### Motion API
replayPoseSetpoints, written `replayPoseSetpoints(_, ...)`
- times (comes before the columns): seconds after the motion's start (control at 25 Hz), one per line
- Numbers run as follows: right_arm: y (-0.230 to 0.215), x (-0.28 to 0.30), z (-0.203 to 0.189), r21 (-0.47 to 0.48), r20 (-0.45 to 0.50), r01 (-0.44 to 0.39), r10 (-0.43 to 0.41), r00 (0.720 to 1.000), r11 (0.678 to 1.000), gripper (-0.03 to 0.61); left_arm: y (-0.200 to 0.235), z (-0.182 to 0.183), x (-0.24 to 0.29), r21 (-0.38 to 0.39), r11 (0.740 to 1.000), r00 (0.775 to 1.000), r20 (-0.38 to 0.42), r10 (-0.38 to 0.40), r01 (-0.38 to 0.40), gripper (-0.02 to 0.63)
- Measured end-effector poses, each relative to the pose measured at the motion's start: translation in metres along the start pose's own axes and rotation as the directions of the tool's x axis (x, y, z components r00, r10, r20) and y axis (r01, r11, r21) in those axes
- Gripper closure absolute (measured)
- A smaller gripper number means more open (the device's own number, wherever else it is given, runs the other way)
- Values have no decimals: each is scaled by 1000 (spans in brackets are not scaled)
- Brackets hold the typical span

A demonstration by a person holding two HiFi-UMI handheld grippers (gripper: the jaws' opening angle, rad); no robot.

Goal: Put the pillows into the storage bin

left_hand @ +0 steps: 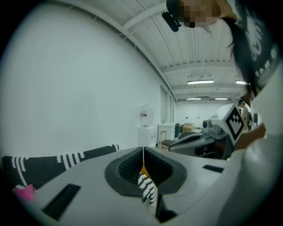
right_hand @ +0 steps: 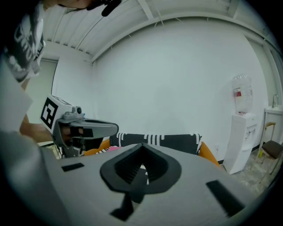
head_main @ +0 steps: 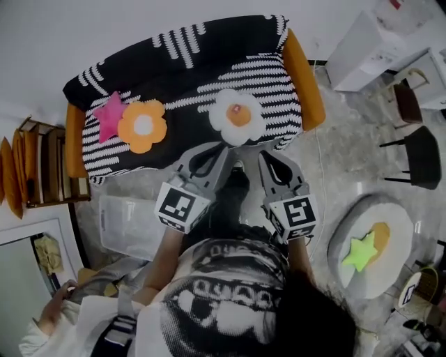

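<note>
1. Head view puts the egg pillow (head_main: 237,116) on the sofa (head_main: 209,49) just ahead of me, with the flower pillow (head_main: 143,125) and star pillow (head_main: 109,115) further left. The storage bin (head_main: 125,226) is on the floor below them.
2. Left gripper (head_main: 217,150) and right gripper (head_main: 265,157) both have their fingers pressed together, holding nothing.
3. I judge these pillows light, soft and squashy, so I'd pinch deep into a plump edge.

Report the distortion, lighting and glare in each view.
Head view: fisheye bows the sofa into an arc; light flat and even. Left gripper view: black round vignette, mild glare from the ceiling strip lights. Right gripper view: same vignette, ceiling beams curved, water dispenser fairly sharp.
</note>
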State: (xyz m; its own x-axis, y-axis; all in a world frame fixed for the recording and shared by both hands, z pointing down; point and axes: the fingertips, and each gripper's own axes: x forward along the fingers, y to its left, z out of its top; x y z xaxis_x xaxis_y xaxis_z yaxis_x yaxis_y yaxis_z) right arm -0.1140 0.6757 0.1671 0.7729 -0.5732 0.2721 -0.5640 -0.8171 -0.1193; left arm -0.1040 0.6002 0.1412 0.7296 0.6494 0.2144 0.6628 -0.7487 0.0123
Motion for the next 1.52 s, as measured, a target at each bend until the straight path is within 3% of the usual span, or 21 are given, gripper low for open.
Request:
replayPoseSetpoints(0.24, -64, 60, 9, 2, -79, 14, -14, 997, 1000, 575, 43, 7, 78, 21, 998, 999, -1, -54, 54, 609)
replayPoseSetpoints(0.6, -135, 137, 13, 10, -120, 33, -31, 992, 999, 575, 106, -5, 140, 9, 1000, 998, -57, -25, 25, 609)
replayPoseSetpoints(0.8, -156, 165, -1, 28, -176, -25, 30, 984, 999, 575, 122, -11, 156, 15, 1000, 998, -55, 12, -11, 609)
replayPoseSetpoints(1.0, -184, 206, -22, 25, -245, -115, 118, 962, 993, 575, 130, -20, 175, -54, 997, 992, -111, 57, -63, 609)
replayPoseSetpoints(1.2, -214, 264, -54, 34, -323, -269, 265, 909, 963, 575, 148, -34, 206, -55, 983, 979, -119, 168, -175, 609)
replayPoseSetpoints(1.36, -239, 314, -104, 22, -416, -368, 344, 842, 929, 575, 165, -61, 238, -81, 966, 961, -150, 232, -246, 609)
replayPoseSetpoints(1.52, -262, 362, -167, 78, -503, -419, 399, 767, 905, 575, 182, -90, 272, -115, 948, 945, -180, 273, -296, 609)
